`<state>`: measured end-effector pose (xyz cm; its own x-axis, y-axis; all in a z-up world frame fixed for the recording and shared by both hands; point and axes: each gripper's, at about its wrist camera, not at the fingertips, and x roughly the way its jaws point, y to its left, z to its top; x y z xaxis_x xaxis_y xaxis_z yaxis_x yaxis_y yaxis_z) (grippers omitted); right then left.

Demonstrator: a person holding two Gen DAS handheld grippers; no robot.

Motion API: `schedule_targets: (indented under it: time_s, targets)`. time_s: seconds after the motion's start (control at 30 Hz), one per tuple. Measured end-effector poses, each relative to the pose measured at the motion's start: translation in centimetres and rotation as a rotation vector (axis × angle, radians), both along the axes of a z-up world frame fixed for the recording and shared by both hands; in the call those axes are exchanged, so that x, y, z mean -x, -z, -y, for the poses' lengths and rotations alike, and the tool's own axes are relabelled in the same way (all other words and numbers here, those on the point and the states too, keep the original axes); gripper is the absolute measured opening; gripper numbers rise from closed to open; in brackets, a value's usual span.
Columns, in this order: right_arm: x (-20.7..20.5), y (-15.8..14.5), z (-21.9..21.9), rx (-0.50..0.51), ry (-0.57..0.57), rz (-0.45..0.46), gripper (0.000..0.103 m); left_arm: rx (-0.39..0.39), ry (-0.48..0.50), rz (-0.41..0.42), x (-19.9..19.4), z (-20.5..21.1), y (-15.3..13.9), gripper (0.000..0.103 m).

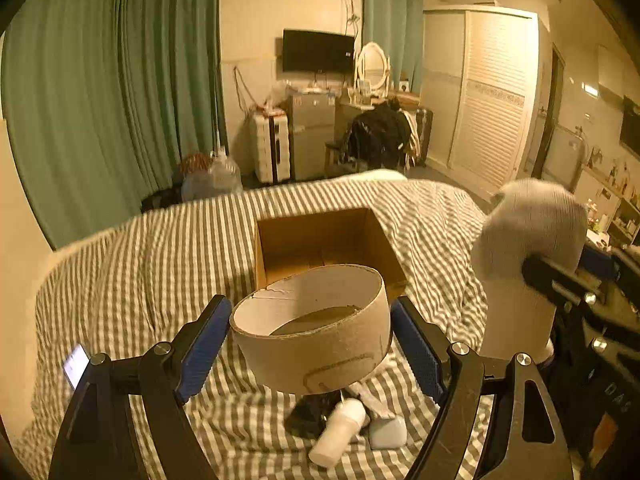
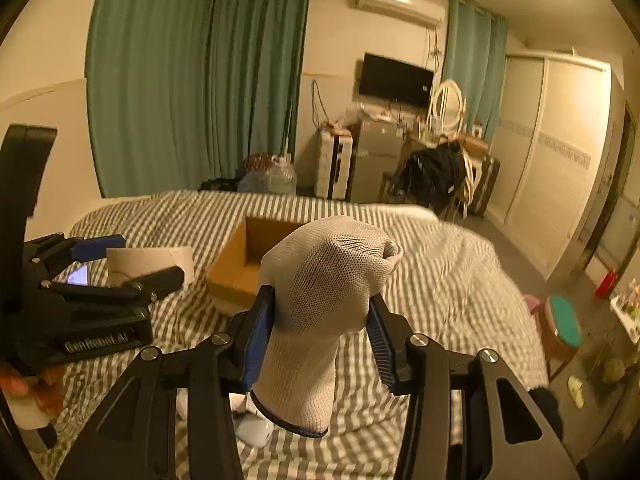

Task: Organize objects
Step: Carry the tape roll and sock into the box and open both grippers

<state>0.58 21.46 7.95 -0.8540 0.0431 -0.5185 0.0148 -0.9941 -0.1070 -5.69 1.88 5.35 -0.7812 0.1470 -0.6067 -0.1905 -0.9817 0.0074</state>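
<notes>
My left gripper (image 1: 310,312) is shut on a wide cardboard ring (image 1: 316,344), with a blue pad pressing each side, and holds it above the striped bed. Just beyond the ring an open cardboard box (image 1: 320,240) sits on the bedspread. My right gripper (image 2: 322,300) is shut on a white knitted glove (image 2: 320,304) with a dark blue cuff hanging below the pads. In the left wrist view the glove (image 1: 528,240) and right gripper (image 1: 536,268) are at the right edge. The right wrist view shows the box (image 2: 236,268) ahead, and the left gripper (image 2: 132,264) with the ring (image 2: 148,262) at the left.
Below the ring, a white bottle (image 1: 340,432), a pale rounded case (image 1: 388,432) and a dark object (image 1: 308,412) lie on the grey-striped bedspread (image 1: 160,272). A lit phone (image 1: 76,364) lies at the left. Beyond the bed are green curtains, a suitcase and a wardrobe.
</notes>
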Motion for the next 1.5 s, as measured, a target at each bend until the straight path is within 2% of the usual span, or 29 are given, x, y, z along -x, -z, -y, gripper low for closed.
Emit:
schedule_targets:
  time_s: [0.23,0.47,0.63,0.8,0.9,1.0,1.13,1.23,1.27,1.3,1.33,1.5]
  targets:
    - [3.3,-3.6,0.6,-0.019,-0.019,-0.056,0.045,0.016,-0.009,-0.034,4.4,-0.2,-1.9,0.084]
    - [9.7,-4.3,1.2,-0.024,-0.043,-0.048,0.045,0.037,-0.028,-0.038,11.4,-0.7,-1.6,0.084]
    - [16.1,-2.2,1.6,-0.007,-0.063,0.006,0.045,0.036,-0.032,0.001,17.1,-1.0,1.0,0.084]
    - [23.2,2.4,1.0,0.022,-0.071,0.094,0.045,0.057,-0.018,0.047,22.1,-1.8,5.0,0.084]
    - [25.9,5.5,0.3,0.046,-0.069,0.145,0.045,0.062,-0.013,0.091,24.2,-2.2,8.0,0.084]
    - [28.6,8.8,-0.3,0.061,-0.064,0.198,0.045,0.069,-0.004,0.127,25.6,-2.6,10.6,0.084]
    - [30.5,11.6,-1.9,0.087,-0.064,0.250,0.045,0.089,0.024,0.145,26.2,-3.4,13.1,0.084]
    - [30.8,12.9,-2.9,0.120,-0.064,0.267,0.050,0.090,0.037,0.158,26.1,-3.7,14.0,0.085]
    - [30.9,13.1,-3.0,0.131,-0.062,0.266,0.059,0.089,0.040,0.162,26.0,-3.7,13.9,0.086]
    - [30.7,12.8,-3.2,0.143,-0.061,0.256,0.066,0.094,0.036,0.166,25.8,-3.8,13.8,0.088]
    - [30.2,12.2,-3.3,0.152,-0.054,0.234,0.077,0.105,0.027,0.167,25.4,-3.8,13.5,0.095]
    - [28.2,8.4,-4.0,0.136,-0.028,0.166,0.079,0.127,-0.008,0.105,22.7,-3.1,9.8,0.097]
